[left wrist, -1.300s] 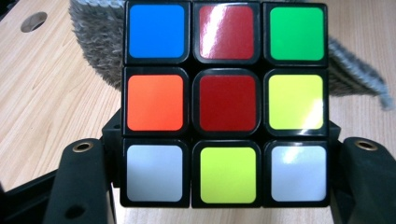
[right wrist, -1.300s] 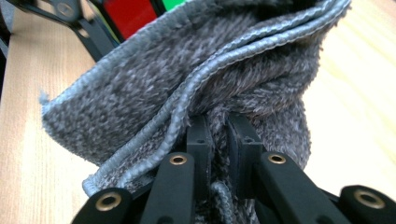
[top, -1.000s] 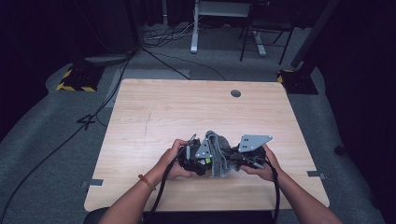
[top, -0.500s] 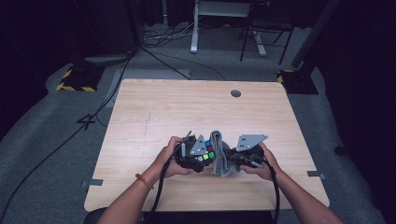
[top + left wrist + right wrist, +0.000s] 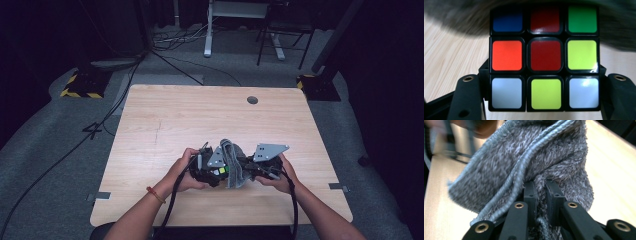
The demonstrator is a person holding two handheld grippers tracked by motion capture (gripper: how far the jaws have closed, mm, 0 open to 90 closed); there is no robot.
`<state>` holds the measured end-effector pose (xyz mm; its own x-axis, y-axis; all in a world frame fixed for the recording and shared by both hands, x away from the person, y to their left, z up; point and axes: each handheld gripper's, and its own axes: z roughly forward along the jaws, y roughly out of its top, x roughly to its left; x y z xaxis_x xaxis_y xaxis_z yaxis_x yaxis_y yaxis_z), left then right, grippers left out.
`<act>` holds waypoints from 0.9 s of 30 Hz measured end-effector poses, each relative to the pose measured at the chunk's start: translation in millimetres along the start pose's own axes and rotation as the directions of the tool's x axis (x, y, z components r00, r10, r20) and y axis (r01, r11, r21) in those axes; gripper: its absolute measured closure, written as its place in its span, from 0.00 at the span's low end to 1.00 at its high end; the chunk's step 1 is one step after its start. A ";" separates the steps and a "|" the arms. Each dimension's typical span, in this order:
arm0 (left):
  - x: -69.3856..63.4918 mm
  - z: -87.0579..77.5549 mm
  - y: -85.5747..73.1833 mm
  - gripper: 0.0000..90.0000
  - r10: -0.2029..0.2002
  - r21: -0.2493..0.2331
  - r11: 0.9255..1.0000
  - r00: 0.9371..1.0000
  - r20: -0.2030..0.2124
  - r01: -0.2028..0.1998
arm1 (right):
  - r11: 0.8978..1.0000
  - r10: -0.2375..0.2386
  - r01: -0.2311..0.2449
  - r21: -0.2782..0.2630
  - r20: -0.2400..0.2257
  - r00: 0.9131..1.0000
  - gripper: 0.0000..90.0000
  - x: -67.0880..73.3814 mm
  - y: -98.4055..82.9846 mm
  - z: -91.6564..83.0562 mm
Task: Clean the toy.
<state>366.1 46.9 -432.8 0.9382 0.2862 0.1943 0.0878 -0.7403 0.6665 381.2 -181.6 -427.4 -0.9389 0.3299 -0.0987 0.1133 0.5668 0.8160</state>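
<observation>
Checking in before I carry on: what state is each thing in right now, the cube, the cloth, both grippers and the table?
Puzzle cube: scrambled, mixed colours on the facing side, clamped at its sides.
Grey cloth: bunched, a fold pinched, lifted against the cube.
Left gripper: shut on the puzzle cube.
Right gripper: shut on the grey cloth.
Table: bare wood, both hands working near its front edge.

Light wood worktop [image 5: 165, 125] has a round grommet hole [image 5: 252, 100] near my far edge. Grey carpet [image 5: 60, 145] around it, cables [image 5: 175, 47] trailing, hazard-striped block [image 5: 80, 86] far left.
</observation>
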 end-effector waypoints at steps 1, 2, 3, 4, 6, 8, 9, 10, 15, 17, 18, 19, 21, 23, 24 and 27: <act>-0.8 -1.7 0.8 0.37 0.002 -0.012 1.000 1.000 0.006 -0.002 | 1.000 0.018 -0.018 0.006 -0.005 1.000 0.90 -2.6 -2.6 1.9; -0.8 -3.9 1.1 0.37 -0.004 -0.032 0.999 1.000 0.013 0.004 | 1.000 0.019 -0.019 0.024 0.000 1.000 0.90 -4.0 -4.9 3.9; -0.2 -6.2 1.7 0.37 -0.007 -0.047 0.999 1.000 0.015 0.007 | 0.999 0.016 -0.016 0.044 0.004 1.000 0.90 -4.2 -6.9 5.7; 0.3 -8.9 2.3 0.37 -0.011 -0.053 0.999 1.000 0.011 0.012 | 0.998 0.017 -0.017 0.054 0.003 1.000 0.90 -4.0 -8.7 6.8; 1.5 -11.0 2.0 0.37 -0.014 -0.071 0.997 1.000 0.010 0.015 | 0.998 0.018 -0.017 0.058 -0.009 1.000 0.90 -3.6 -10.3 8.1; 2.2 -11.4 1.3 0.37 -0.012 -0.064 0.998 1.000 0.005 0.013 | 0.998 0.014 -0.013 0.064 -0.017 1.000 0.90 -2.2 -9.3 8.7; 2.5 -11.1 1.0 0.37 -0.011 -0.062 0.998 1.000 0.005 0.011 | 0.997 0.010 -0.008 0.073 -0.025 1.000 0.90 -1.8 -9.3 9.6; 3.1 -11.0 0.6 0.37 -0.012 -0.065 0.998 1.000 0.008 0.013 | 0.996 0.016 -0.012 0.089 -0.046 0.999 0.90 -1.0 -9.8 11.4; 5.5 -12.9 0.7 0.37 -0.026 -0.101 0.995 1.000 0.011 0.027 | 0.993 0.037 -0.024 0.119 -0.110 0.993 0.90 0.2 -14.3 19.9; 6.6 -12.3 -0.3 0.37 -0.032 -0.102 0.994 0.999 0.022 0.034 | 0.995 0.058 -0.047 0.087 -0.132 0.990 0.90 -0.3 -13.4 18.0; 7.5 -12.7 -1.2 0.37 -0.032 -0.103 0.994 0.999 0.028 0.034 | 0.996 0.056 -0.047 0.070 -0.141 0.988 0.90 0.0 -12.8 16.0; 8.3 -13.7 -2.0 0.37 -0.030 -0.106 0.994 0.999 0.030 0.033 | 0.998 0.042 -0.036 0.053 -0.135 0.990 0.90 0.9 -12.0 13.6; 8.6 -16.3 -2.9 0.37 -0.029 -0.111 0.993 0.999 0.029 0.033 | 0.999 0.041 -0.040 0.007 -0.137 0.990 0.90 1.4 -9.7 8.2; 8.2 -17.2 -3.2 0.37 -0.022 -0.105 0.994 0.999 0.024 0.024 | 0.999 0.030 -0.032 -0.012 -0.131 0.991 0.90 3.0 -6.5 5.3; 8.3 -16.6 -3.6 0.37 -0.021 -0.099 0.995 0.999 0.029 0.024 | 1.000 0.017 -0.018 -0.013 -0.124 0.992 0.90 4.3 -5.4 4.9; 7.0 -13.3 -5.2 0.36 -0.013 -0.074 0.997 1.000 0.022 0.014 | 1.000 0.011 -0.014 -0.022 -0.125 0.992 0.90 6.1 -5.1 4.7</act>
<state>367.8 60.8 -425.3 0.9442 0.2821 0.1699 0.0762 -0.6892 0.7206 376.4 -178.9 -434.8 -0.9709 0.2389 -0.0180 0.1189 0.5456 0.8296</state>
